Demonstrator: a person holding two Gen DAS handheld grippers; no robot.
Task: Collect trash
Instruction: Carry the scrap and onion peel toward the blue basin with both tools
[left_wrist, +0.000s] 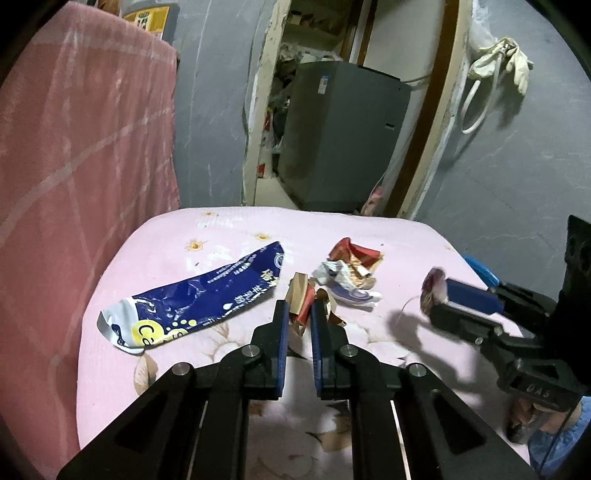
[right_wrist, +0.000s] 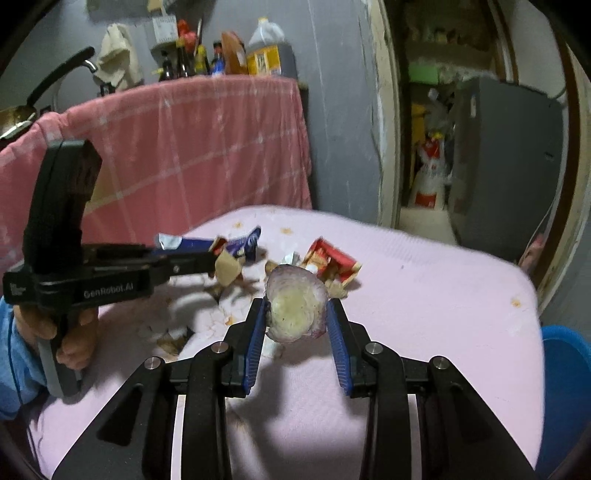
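My left gripper (left_wrist: 298, 309) is shut on a brown and red paper scrap (left_wrist: 298, 291), held just above the pink tablecloth (left_wrist: 166, 258). In the right wrist view the same gripper (right_wrist: 213, 263) reaches in from the left with the scrap (right_wrist: 228, 271) at its tip. My right gripper (right_wrist: 297, 308) is shut on a purple and whitish vegetable chunk (right_wrist: 297, 308), lifted off the cloth. That chunk (left_wrist: 430, 291) shows blurred at the right gripper (left_wrist: 440, 300) in the left wrist view. On the cloth lie a long blue wrapper (left_wrist: 207, 295) and crumpled red and white wrappers (left_wrist: 351, 271).
A pink towel (left_wrist: 81, 147) hangs along the table's left side, with bottles (right_wrist: 266, 51) on the ledge behind it. A doorway beyond the table shows a grey washing machine (left_wrist: 340, 136). A blue bin (right_wrist: 565, 369) stands off the table's right edge. A person's hand (right_wrist: 70, 332) holds the left gripper's handle.
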